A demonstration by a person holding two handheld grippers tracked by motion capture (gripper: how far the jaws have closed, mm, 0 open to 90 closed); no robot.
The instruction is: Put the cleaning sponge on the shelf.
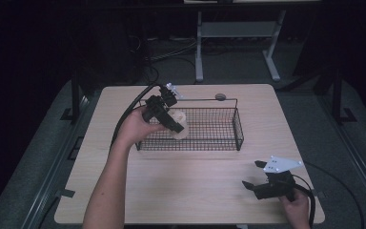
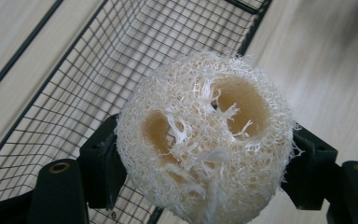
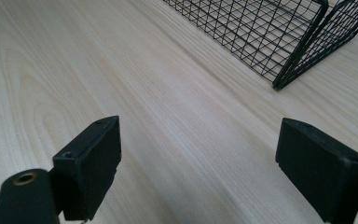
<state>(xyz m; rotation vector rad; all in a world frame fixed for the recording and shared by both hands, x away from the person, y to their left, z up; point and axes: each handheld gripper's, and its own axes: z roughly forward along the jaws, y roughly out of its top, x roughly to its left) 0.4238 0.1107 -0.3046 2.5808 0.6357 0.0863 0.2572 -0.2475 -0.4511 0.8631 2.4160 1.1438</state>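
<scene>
Loofah sponge [image 2: 205, 140]: pale, fibrous, roughly round, two hollow channels visible on its end face. Held between the jaws of the left gripper [image 1: 167, 116], one black pad pressed into each side, jaws spread only as wide as the sponge itself. In the high view the sponge [image 1: 178, 124] sits over the left end of the wire basket [image 1: 219, 141], at about rim height, just inside the near-left corner; cannot tell whether it touches the mesh. Left gripper view shows basket mesh [image 2: 74, 84] behind and below the sponge, with counter beyond the rim.

Basket: black wire, rectangular, long side running left to right, standing at the middle of the light wood counter [image 1: 190, 191]. A small round grey object [image 1: 220, 97] lies just beyond its far rim.

Right gripper [image 1: 257, 176]: near-right part of the counter, well apart from the basket, held by a hand [image 1: 295, 206]. Jaws wide apart, nothing between them, bare counter under them.
</scene>
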